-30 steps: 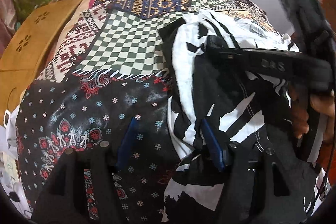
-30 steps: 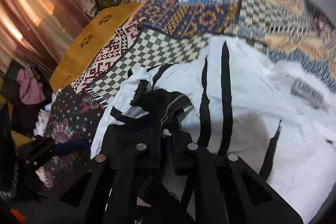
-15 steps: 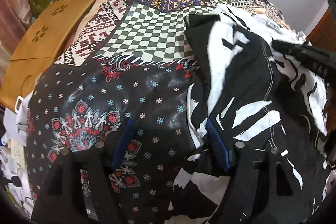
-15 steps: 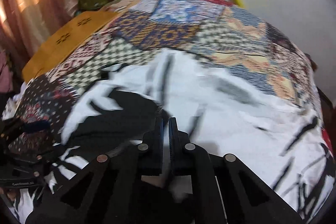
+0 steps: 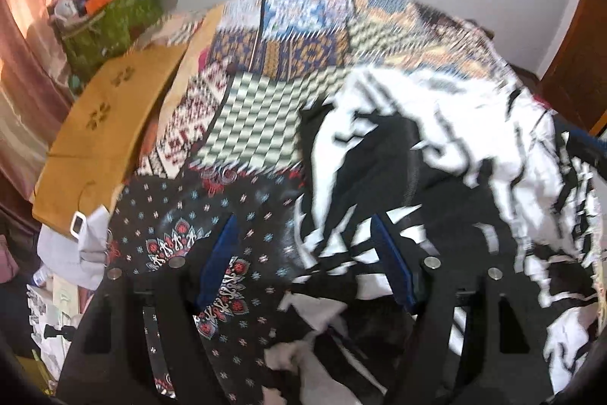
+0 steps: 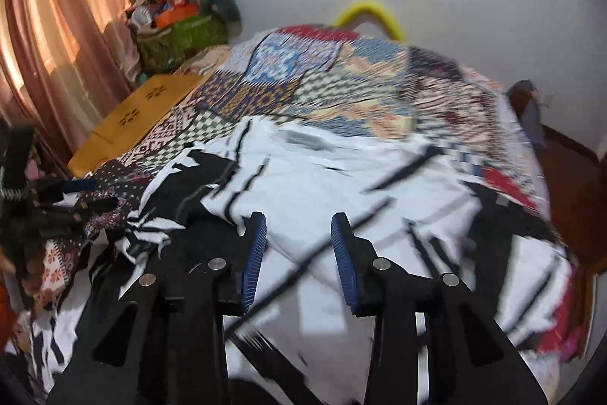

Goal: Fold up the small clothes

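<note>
A black-and-white patterned garment [image 5: 436, 154] lies spread over the right half of a bed, rumpled and partly doubled over; its white side with black streaks [image 6: 326, 185] fills the middle of the right wrist view. My left gripper [image 5: 303, 221] hovers open above the garment's left edge, its blue pads [image 5: 218, 253] wide apart with nothing between them. My right gripper [image 6: 299, 217] hangs over the white cloth with its jaws opening and nothing pinched between them. The left gripper [image 6: 57, 200] also shows at the far left of the right wrist view. Both views are motion-blurred.
A patchwork quilt [image 5: 265, 109] covers the bed. A wooden board [image 5: 102, 135] lies along its left side, with a green bag of clutter [image 6: 178, 33] behind it. A yellow hoop [image 6: 368, 12] stands at the far wall. Curtains [image 6: 49, 37] hang left; a wooden door [image 5: 576, 74] is right.
The right gripper's jaws, shut before, now stand apart, and it has lifted and swung right over the garment. The left gripper has risen, so more of the wall shows.
</note>
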